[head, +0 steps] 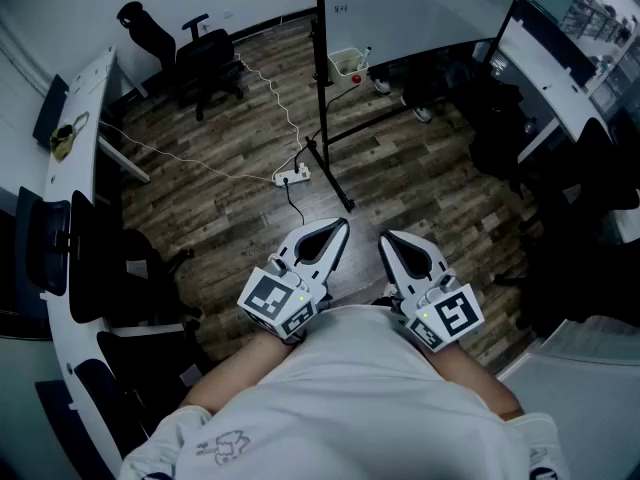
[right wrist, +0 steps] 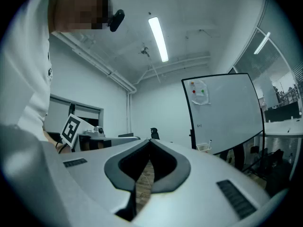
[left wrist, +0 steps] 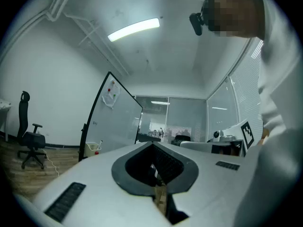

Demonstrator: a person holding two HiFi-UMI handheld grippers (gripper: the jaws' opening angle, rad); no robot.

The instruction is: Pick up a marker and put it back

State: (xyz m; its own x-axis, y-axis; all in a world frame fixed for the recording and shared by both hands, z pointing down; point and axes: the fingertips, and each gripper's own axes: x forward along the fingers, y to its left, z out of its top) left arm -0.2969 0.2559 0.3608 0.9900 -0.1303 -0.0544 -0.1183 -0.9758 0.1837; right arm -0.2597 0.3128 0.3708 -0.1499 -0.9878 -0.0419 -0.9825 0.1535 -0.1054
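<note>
Standing on the wood-plank floor [head: 220, 198], the person holds both grippers close against the body, pointing forward and roughly side by side. The left gripper [head: 343, 225] has its jaws pressed together, tips meeting, with nothing between them; only a sliver of floor shows through the gap behind the tips. The right gripper [head: 385, 236] is likewise closed on nothing, its jaws touching at the front.

A whiteboard [head: 420, 8] on a black stand rises ahead of the grippers. At its foot sits a small white basket [head: 345, 65], and a thin marker [right wrist: 209, 144] stands upright in it (well apart from both grippers). A white power strip [head: 293, 177] lies on the floor between the grippers and the basket, its cable trailing away to the left. A black office chair [head: 205, 63] stands farther off at the upper left.
</note>
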